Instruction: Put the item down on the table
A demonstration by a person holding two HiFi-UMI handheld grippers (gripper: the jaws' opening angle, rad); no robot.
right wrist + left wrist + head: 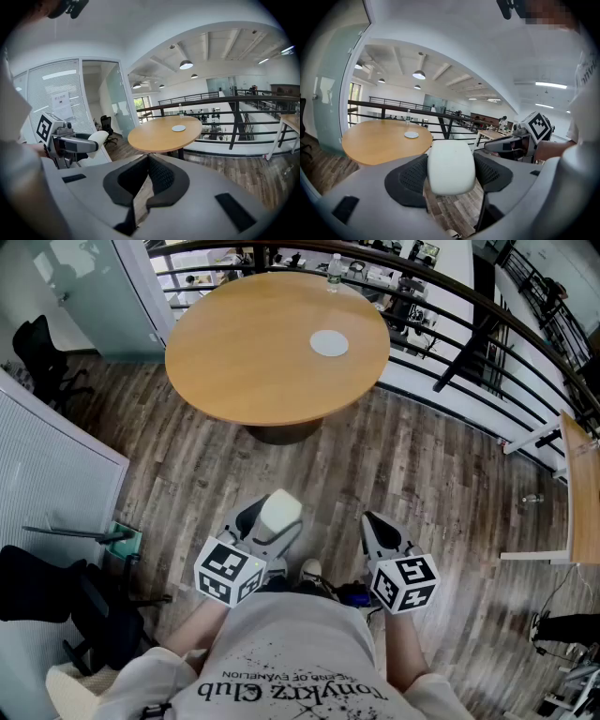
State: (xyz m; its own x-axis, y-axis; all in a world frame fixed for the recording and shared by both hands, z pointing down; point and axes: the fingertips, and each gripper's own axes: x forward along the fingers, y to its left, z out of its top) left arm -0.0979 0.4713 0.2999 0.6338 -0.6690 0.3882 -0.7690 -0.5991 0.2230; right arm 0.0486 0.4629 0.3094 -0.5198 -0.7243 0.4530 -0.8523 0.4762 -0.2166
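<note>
Plank flooring is stretching out to a round table at your 12 o'clock, well apart from you. Your left gripper is clamping a white item, off the table; your right gripper, at its 3 o'clock, is holding its jaws together, empty.

Ahead of you: round wooden table on grey-brown plank floor, black railing behind it. At your left, black office chair beside glass partition. Pendant lamps lit overhead.
</note>
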